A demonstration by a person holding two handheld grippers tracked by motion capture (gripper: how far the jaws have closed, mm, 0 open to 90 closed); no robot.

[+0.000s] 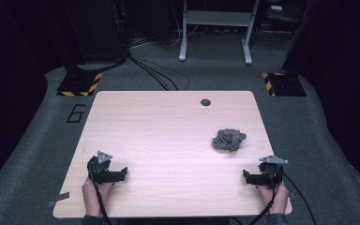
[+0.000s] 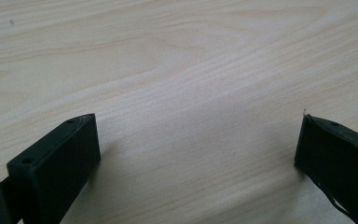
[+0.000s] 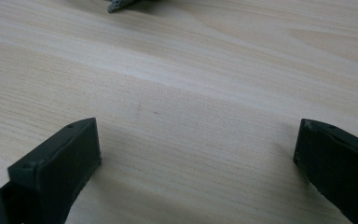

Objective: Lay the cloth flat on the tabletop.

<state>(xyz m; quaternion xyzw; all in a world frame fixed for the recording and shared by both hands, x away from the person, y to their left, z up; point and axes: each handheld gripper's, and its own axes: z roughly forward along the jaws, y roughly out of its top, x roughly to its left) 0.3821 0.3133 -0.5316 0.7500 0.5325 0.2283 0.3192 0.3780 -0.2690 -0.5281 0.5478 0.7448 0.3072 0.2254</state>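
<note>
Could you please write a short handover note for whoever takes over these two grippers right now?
Left gripper: open, nothing between its jaws, resting low at the near left of the table.
Right gripper: open, nothing held, at the near right.
Crumpled grey cloth: lies on the right half of the table, beyond the right gripper and apart from it.
Done: nothing visible; the cloth is untouched.
Left: reach for the cloth, probably with the right gripper first.

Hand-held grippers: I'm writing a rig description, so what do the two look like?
Both are black, blocky tools. The left hand-held gripper and the right hand-held gripper each carry a grey three-cornered plate on top and trail a black cable. Their jaws are flat, rectangular black blocks with small screw holes.
</note>
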